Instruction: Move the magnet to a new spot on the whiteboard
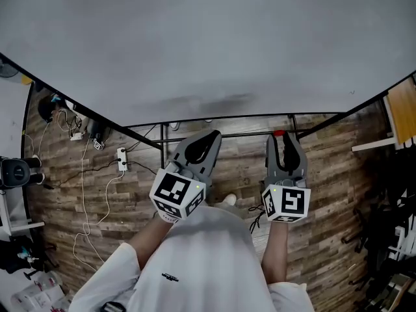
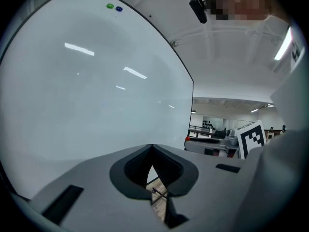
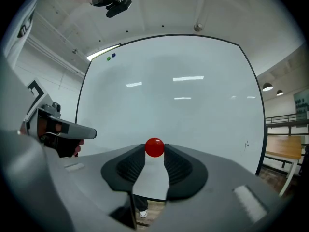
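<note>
Right gripper view: right gripper (image 1: 283,139) is clamped on the red magnet (image 3: 154,147) at the jaw tips, in front of the lower whiteboard (image 3: 183,81). Whether the magnet touches the board is unclear. Head view shows only a red sliver there.

Left gripper view: left gripper (image 2: 152,149) jaws are together, with nothing between them.

Count:
- Three magnets: one red, one green magnet (image 3: 108,58), one blue magnet (image 3: 113,55). The green and blue sit side by side at the board's top left.
- Two grippers.
</note>
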Tool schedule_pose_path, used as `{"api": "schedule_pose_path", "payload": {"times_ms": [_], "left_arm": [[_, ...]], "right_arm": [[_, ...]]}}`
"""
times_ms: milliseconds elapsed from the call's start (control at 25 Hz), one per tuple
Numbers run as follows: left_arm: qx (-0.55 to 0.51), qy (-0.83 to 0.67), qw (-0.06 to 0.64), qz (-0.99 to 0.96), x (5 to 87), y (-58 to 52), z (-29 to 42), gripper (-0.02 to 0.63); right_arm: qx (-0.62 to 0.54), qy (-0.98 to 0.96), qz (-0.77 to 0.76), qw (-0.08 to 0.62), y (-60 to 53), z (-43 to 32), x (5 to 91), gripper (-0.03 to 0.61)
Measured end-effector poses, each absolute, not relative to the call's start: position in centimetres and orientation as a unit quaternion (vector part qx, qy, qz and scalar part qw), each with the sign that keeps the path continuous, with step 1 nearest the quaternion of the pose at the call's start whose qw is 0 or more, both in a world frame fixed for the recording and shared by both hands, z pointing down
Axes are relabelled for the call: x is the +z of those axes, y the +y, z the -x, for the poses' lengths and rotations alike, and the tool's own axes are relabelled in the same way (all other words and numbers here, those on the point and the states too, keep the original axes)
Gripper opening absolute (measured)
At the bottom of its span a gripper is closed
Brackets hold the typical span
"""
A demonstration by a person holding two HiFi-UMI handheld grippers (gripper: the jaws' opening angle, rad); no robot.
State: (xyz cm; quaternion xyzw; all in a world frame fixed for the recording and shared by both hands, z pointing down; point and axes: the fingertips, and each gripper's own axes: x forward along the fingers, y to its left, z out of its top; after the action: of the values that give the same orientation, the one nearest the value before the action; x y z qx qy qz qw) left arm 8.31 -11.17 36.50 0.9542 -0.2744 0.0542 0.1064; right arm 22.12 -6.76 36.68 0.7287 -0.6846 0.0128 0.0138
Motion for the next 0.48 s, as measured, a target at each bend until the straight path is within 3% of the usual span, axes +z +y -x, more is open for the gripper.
{"api": "schedule_pose_path", "payload": {"times_ms": [480], "left_arm": [[0.048,-0.281,0.095,-0.954,35.6,-10.8,-6.6,0.006]], "right_arm": [[0.009,-0.682,-0.731,0.004,-5.2,-20.7,36.4,0.132]]}}
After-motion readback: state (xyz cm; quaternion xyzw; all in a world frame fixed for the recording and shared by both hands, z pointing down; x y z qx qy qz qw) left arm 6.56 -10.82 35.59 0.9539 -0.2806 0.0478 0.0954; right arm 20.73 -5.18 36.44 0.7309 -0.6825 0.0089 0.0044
